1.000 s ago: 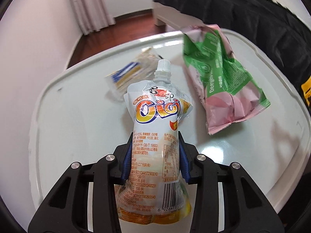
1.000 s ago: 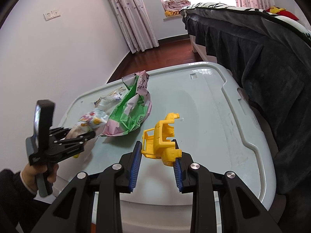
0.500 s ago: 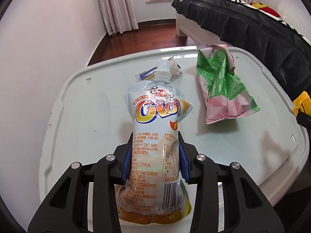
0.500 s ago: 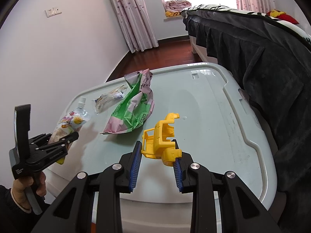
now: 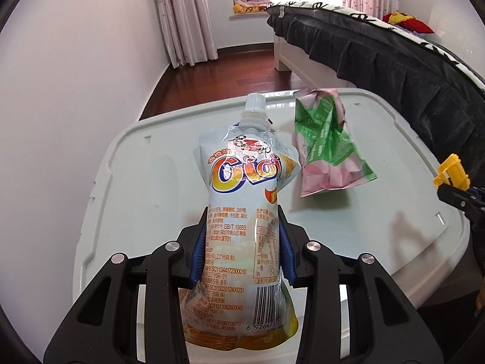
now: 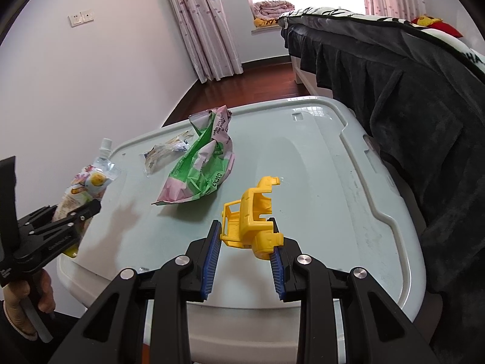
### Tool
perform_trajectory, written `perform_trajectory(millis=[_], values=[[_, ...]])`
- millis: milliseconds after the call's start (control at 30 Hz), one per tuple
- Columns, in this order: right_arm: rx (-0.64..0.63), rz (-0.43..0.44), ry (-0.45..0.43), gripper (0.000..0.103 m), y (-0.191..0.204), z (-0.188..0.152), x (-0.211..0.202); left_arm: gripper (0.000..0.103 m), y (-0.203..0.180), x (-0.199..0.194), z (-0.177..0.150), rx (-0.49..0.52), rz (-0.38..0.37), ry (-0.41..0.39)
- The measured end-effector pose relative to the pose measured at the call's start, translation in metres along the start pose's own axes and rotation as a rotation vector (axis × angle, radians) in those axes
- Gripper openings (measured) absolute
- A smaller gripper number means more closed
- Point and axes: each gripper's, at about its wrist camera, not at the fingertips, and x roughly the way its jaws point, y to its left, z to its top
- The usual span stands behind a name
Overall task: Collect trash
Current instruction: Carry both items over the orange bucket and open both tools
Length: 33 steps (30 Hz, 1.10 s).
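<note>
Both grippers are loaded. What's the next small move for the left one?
Probably carry the drink pouch clear of the bin lid; the left gripper is shut on it, raised. No trash container is in view, so hold before releasing.

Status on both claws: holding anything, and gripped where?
Left claw clamps the drink pouch across its lower body, spout up. Right claw pinches the yellow plastic toy piece by its near end.
</note>
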Motion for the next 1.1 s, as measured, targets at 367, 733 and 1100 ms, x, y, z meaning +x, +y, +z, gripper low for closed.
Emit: perform_trajectory(millis=[367,733,1100], values=[[-0.054,0.017,-0.04,0.03,0.014,-0.009,-0.019,0.038,0.003,-0.041,-0.016,-0.033,-0.033,-0.047],[-0.091,0.062,-0.043,0.03,0.028,-0.044,-0.051,0.038,0.007,-0.1,-0.062,-0.062,-0.092,-0.068],[-0.112,0.121,-0.023,0.03,0.052,-0.104,-0.101,0.038,0.01,-0.132,-0.121,-0.074,-0.097,-0.055]])
